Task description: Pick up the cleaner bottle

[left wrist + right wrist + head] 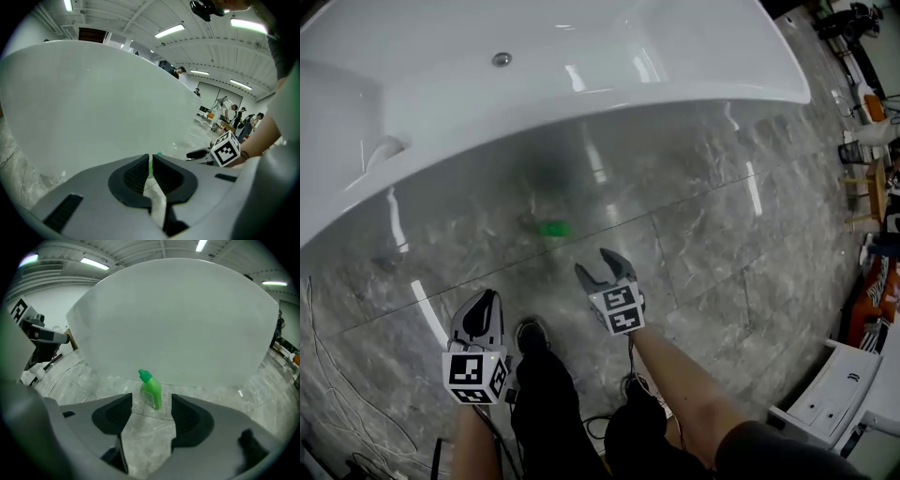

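Right tool (pixel 598 269) jaws apart; cleaner bottle (pixel 553 228) blurred green smear; bathtub (pixel 694 92) cropped

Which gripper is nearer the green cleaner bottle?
Right. The right gripper faces the bottle, jaws open, not touching; the left gripper is farther back and leftward.

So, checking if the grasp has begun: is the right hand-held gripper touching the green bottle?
Apart. In the right gripper view the green bottle stands on the floor beyond the open jaws of the right hand-held gripper, with bare floor between.
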Motion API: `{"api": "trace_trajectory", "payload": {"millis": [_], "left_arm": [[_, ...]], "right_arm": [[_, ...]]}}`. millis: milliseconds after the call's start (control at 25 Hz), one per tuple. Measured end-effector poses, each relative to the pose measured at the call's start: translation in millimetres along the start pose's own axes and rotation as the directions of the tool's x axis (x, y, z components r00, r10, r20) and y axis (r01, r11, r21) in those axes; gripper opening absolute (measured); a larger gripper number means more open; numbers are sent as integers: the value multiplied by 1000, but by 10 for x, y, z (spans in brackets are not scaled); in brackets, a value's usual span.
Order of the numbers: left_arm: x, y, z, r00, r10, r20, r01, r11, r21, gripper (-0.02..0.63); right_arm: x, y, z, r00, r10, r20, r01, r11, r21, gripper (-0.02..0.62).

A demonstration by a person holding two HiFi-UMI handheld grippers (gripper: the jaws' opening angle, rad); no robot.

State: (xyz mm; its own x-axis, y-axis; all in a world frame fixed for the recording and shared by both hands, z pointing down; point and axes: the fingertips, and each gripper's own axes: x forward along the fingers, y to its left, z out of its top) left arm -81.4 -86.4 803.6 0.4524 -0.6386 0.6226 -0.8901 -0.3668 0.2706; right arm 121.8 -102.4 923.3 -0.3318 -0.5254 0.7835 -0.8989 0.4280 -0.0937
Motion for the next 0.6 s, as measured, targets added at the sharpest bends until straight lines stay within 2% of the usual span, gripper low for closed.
{"api": "trace_trajectory", "payload": {"millis": [240, 440, 600], "left_arm": [[321, 270, -363, 999, 21, 35, -22, 999, 34, 35], [536, 554, -504, 993, 67, 102, -69, 997, 19, 35], [725, 649, -670, 989, 62, 134, -71, 995, 66, 35]], "right_arm": [[555, -40, -266, 996, 64, 68, -65, 998, 25, 267], [1028, -56, -400, 992, 102, 76, -94, 991, -99, 268], [1361, -54, -509, 984, 152, 88, -136, 976, -172, 268]]}}
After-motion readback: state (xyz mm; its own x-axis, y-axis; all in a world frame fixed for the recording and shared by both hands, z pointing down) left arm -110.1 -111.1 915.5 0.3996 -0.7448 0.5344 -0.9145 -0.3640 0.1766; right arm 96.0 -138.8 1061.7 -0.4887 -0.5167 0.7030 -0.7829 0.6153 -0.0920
